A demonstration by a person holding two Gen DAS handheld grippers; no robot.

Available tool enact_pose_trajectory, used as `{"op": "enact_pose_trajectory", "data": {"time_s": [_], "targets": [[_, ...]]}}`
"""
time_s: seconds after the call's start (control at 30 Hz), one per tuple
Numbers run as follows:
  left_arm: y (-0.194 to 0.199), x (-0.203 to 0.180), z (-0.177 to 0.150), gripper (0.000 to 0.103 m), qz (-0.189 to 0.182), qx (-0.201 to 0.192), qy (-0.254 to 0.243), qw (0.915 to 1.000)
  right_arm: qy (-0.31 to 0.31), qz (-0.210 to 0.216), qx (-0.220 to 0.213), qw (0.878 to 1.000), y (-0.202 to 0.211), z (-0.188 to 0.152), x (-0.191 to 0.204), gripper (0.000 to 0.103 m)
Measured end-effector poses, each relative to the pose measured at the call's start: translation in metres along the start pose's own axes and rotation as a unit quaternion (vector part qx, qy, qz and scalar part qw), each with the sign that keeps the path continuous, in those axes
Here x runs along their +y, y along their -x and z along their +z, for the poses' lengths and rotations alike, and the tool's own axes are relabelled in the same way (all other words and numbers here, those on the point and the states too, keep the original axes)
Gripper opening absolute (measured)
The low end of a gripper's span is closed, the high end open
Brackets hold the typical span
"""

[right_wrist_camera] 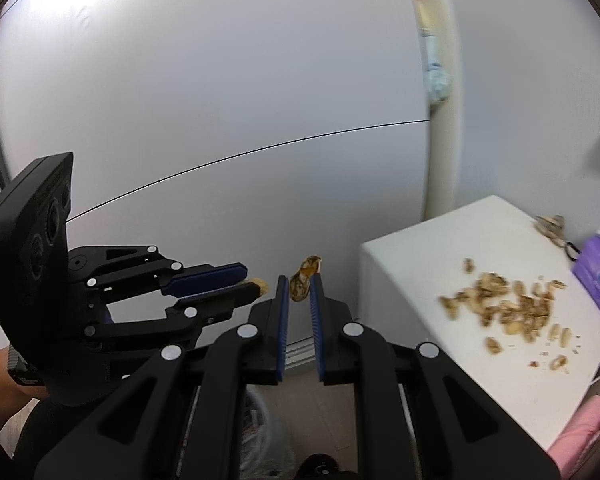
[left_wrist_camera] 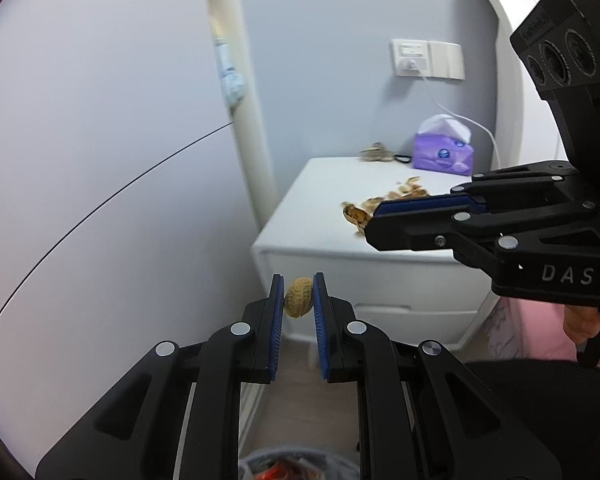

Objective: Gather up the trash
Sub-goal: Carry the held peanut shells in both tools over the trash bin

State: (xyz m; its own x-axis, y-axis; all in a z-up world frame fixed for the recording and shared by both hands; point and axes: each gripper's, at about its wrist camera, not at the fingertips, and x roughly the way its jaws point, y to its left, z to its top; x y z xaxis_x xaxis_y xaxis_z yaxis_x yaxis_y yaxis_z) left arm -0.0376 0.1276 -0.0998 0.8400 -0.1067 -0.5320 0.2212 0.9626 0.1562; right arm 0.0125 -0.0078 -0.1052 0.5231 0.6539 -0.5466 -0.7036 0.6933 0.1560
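My left gripper (left_wrist_camera: 299,286) is shut on a whole peanut shell (left_wrist_camera: 299,297), held in the air in front of the white nightstand (left_wrist_camera: 324,200). My right gripper (right_wrist_camera: 299,282) is shut on a broken peanut shell (right_wrist_camera: 303,276), held in the air left of the nightstand (right_wrist_camera: 428,248). Each gripper shows in the other's view: the right one (left_wrist_camera: 374,216), the left one (right_wrist_camera: 246,280) with its peanut tip (right_wrist_camera: 261,285). A pile of peanut shells (right_wrist_camera: 512,308) lies on the nightstand top. A bin lined with a bag (left_wrist_camera: 300,466) sits below both grippers.
A purple tissue pack (left_wrist_camera: 444,150) and a small brown object (left_wrist_camera: 376,153) stand at the back of the nightstand. A wall socket with a white cable (left_wrist_camera: 410,58) is above. A cream pipe (left_wrist_camera: 244,80) runs down the wall. Pink bedding (right_wrist_camera: 580,436) lies at the right.
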Motion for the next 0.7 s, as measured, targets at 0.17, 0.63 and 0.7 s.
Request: {"op": "enact_pose_trajectory", "data": {"time_s": [0.17,0.63,0.7], "targets": [[0.021,0.019,-0.025,0.013,0.023,0.013,0.023,0.9994,0.016,0.023,0.020,0.999,-0.013,-0.009,0.033,0.012],[0.052,0.066,-0.118,0.013,0.069,0.076,0.097,0.9901,0.035,0.085,0.108,0.990,-0.063,-0.054,0.106,0.012],[0.049,0.071,-0.136,0.013,0.073,0.093,0.108,0.9871,0.031,0.087,0.127,0.988,-0.075,-0.064,0.110,0.012]]}}
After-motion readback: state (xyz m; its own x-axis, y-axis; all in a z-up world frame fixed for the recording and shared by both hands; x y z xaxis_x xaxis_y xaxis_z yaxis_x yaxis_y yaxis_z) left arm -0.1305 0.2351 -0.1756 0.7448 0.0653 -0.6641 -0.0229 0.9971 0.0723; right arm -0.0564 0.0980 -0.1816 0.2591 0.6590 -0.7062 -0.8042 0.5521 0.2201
